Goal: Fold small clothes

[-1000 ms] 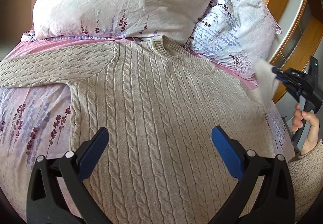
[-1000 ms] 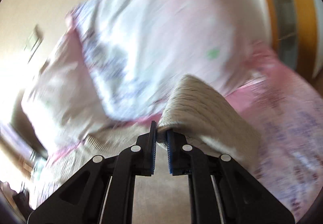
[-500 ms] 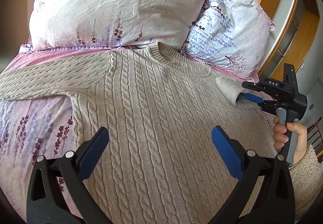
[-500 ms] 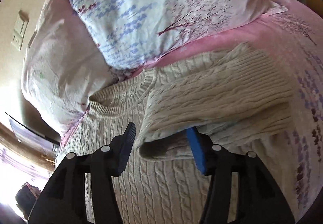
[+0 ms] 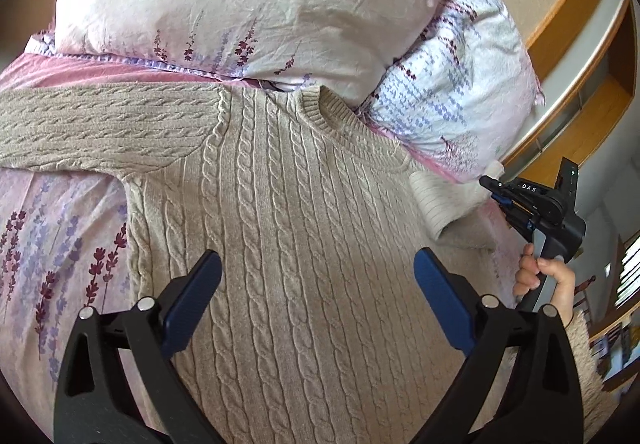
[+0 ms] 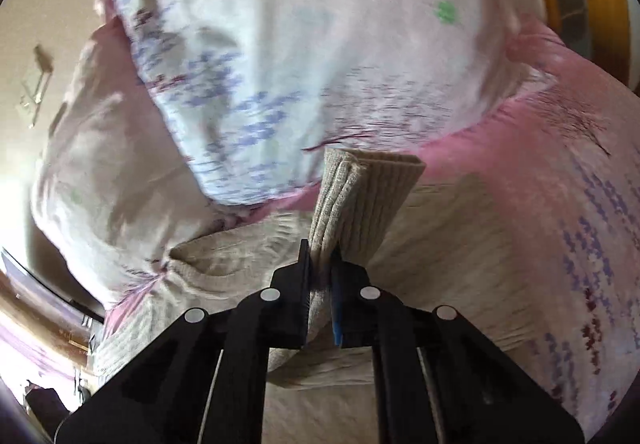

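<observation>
A beige cable-knit sweater (image 5: 296, 228) lies face up on the bed, neck toward the pillows, its left sleeve (image 5: 92, 132) stretched out flat. My left gripper (image 5: 318, 284) is open and empty, hovering over the sweater's chest. My right gripper (image 6: 321, 264) is shut on the ribbed cuff of the right sleeve (image 6: 360, 196), which stands up between the fingers. In the left wrist view the right gripper (image 5: 496, 188) sits at the sweater's right side, with the sleeve (image 5: 444, 204) folded in beside it.
Two floral pillows (image 5: 248, 0) (image 5: 460, 92) lie just beyond the collar. The pink floral bedsheet (image 5: 52, 256) surrounds the sweater. A wooden headboard or shelf (image 5: 580, 44) curves along the right. My hand (image 5: 548, 280) holds the right gripper's handle.
The right gripper opened on the sleeve half a second ago and has shut on the cuff again, shifting a little to the right. The left gripper has stayed open over the sweater.
</observation>
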